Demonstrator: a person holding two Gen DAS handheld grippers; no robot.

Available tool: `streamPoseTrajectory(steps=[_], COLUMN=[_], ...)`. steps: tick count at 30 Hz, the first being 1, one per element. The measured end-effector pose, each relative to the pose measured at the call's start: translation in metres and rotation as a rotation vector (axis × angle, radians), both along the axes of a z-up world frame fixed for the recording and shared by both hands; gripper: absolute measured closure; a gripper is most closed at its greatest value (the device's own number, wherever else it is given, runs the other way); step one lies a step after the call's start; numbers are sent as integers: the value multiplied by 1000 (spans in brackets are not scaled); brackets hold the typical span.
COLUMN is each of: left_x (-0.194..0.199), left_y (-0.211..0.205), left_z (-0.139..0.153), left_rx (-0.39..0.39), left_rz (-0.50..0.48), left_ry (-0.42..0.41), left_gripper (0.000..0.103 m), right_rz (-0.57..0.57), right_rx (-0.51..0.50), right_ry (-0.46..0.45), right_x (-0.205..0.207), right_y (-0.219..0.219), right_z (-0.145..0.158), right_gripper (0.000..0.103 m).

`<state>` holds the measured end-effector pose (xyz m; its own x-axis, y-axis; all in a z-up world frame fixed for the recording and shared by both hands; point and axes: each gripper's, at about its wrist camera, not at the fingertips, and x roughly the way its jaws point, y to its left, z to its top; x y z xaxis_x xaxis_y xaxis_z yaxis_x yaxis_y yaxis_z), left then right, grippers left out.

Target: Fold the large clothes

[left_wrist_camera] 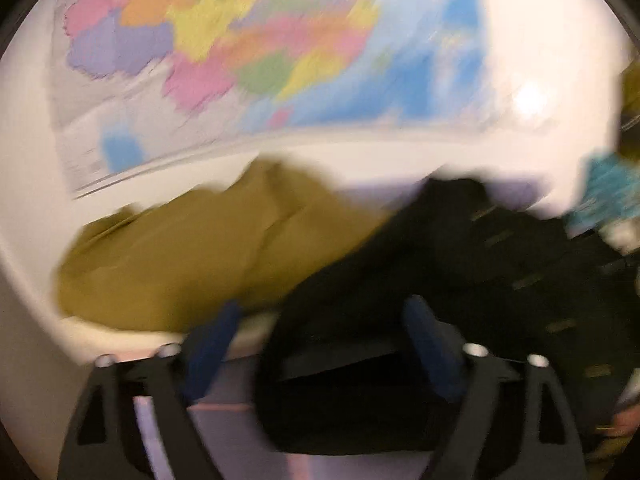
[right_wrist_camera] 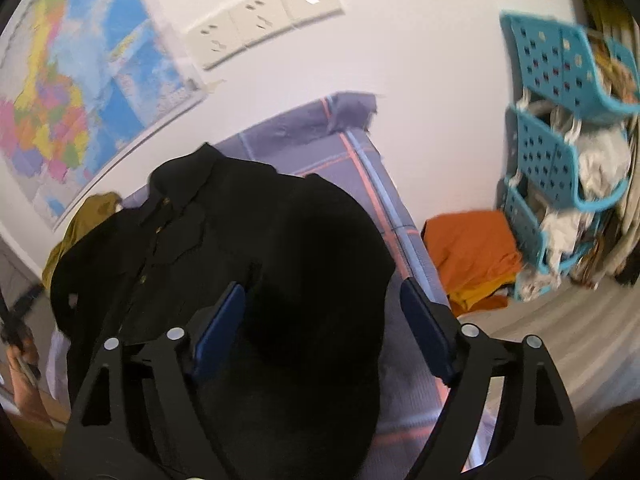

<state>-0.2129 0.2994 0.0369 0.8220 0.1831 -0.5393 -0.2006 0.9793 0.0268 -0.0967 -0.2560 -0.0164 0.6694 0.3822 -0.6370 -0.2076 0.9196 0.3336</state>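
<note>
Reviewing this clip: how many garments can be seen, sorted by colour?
Black: 1, the buttoned black shirt spread on the bed.
Olive: 1, the olive garment beside it by the wall.
Orange: 1, the orange garment near the blue baskets.
Total: 3; the basket contents are unclear.

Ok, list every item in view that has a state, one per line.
left gripper: open, over black cloth
right gripper: open, holding nothing
black shirt: spread out, unfolded, buttoned
olive garment: crumpled heap
orange cloth: rumpled pile
blue baskets: stacked, stuffed full
</note>
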Motion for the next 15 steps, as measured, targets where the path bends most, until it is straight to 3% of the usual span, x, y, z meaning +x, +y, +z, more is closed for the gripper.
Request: streamPoseTrajectory(steps=[3,5,7,9,10,12,15], left_x=[-8,4,19,38,47,60,68], left_y=[-23,-42,-63,-75,-78,-94,-108], left_z=[14,11,0,-14,-19,-28,-32], left_rx=[-40,-17,-8,-45,-56,-79,-92], left_rz=[-126,-167,-213,-270,-289,-336,-394], left_ry=[-67,-50,-11,25,45,79,89], left_gripper=[15,15,15,15,15,15,15], right_rz=[110,210,278,316,324,305,256], right_rx=[-31,-69,-123,-176,-124,-38,44], right_ry=[-11,18,62,112,145,122,6], right_x=[-24,-36,-40,-38,-33,-29,-30], right_y=[18,40,59,70,66,52,29], right_z=[7,1,-10,-28,-33,-23,26], right_gripper=[18,11,13,56,84,97,96])
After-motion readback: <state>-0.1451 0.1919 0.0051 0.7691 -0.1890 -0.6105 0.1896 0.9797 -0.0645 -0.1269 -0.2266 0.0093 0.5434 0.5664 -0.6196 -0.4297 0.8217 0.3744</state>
